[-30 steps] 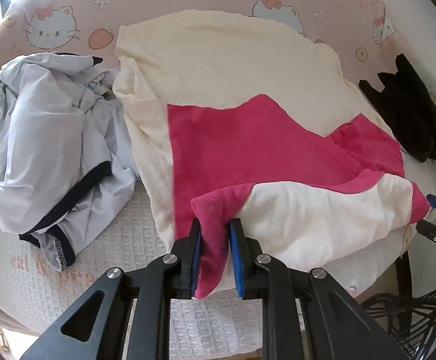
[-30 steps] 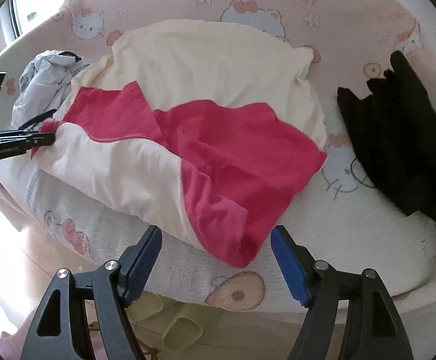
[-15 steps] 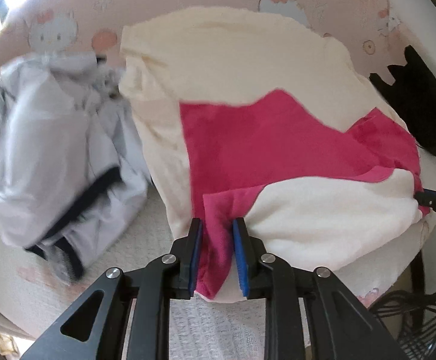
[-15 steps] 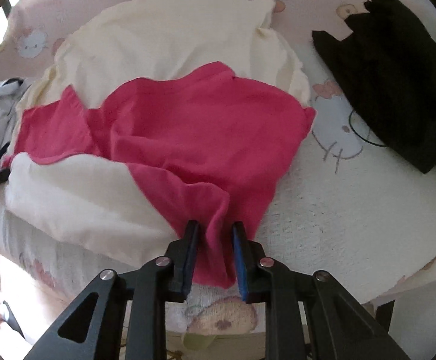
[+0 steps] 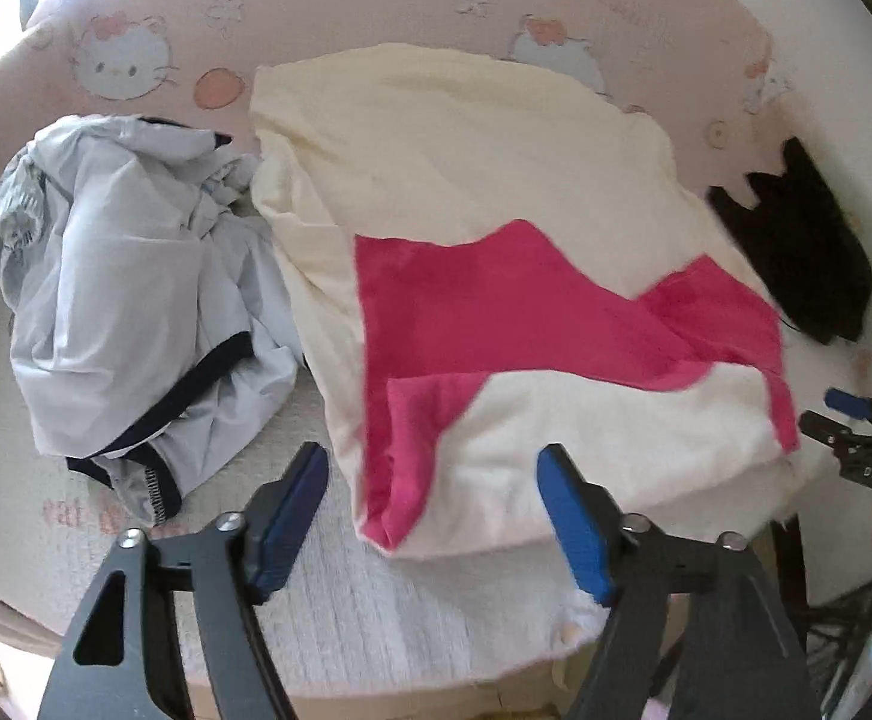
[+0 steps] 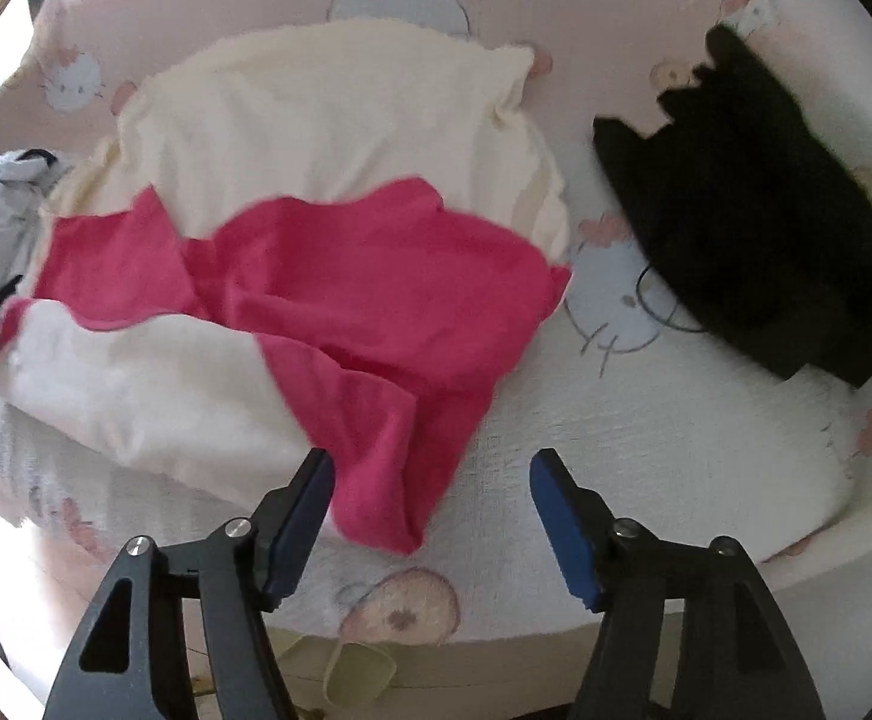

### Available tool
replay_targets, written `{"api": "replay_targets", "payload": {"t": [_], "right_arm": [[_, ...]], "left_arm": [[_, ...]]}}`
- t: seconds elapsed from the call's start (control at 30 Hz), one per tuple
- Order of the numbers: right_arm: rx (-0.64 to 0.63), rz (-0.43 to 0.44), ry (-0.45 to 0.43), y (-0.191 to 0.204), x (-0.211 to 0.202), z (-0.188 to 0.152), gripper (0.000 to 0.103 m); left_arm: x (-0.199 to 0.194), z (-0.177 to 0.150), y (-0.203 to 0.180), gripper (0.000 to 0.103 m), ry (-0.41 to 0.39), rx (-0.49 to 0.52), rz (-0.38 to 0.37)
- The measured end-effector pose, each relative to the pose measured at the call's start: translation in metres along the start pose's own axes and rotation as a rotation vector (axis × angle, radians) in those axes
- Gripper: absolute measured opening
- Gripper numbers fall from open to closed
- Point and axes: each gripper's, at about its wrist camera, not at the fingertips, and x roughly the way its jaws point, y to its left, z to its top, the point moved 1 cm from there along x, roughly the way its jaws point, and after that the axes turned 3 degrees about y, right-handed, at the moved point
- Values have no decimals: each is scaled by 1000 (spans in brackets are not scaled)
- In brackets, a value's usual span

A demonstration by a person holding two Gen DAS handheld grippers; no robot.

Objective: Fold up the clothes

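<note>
Two tools: my left tool [image 5: 433, 519] and my right tool [image 6: 433, 519] both gape wide, gripping nothing.
Cream-and-pink garment [image 5: 496, 300]: spread on the bed [image 5: 376, 612], its near pink corners lying just past each tool's blue pads.
Left tool: at the garment's near left corner.
Right tool: at the near right corner.
Grey garment [image 5: 130, 306]: crumpled, left, touching the cream one.
Black garment [image 6: 748, 210]: far right, apart.
</note>
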Motion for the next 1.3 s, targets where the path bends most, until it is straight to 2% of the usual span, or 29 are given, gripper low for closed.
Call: {"api": "replay_targets", "payload": {"t": [0.07, 0.17, 0.43, 0.67, 0.8, 0.93, 1.03, 1.23, 1.3], "right_arm": [[-69, -19, -21, 12, -9, -2, 73], [-222, -101, -58, 35, -12, 0, 73], [-469, -265, -31, 75, -2, -8, 73], [-698, -429, -54, 101, 8, -26, 73], [-824, -523, -62, 110, 22, -41, 73], [-902, -589, -91, 115, 34, -52, 74], [-941, -641, -132, 118, 38, -51, 91], [-988, -689, -201, 128, 43, -37, 93], [-1004, -700, -224, 130, 44, -34, 99]], "left_arm": [[-7, -1, -5, 71, -9, 52, 30], [-10, -8, -20, 71, -45, 194, 143], [18, -30, -57, 71, -19, 515, 313], [47, -75, -93, 71, -106, 987, 665], [67, -98, -97, 71, -107, 1162, 748], [78, -107, -96, 71, -159, 1223, 816], [85, -103, -99, 71, -181, 1228, 852], [91, -81, -111, 72, -184, 1191, 822], [91, -74, -111, 78, -191, 1182, 827]]}}
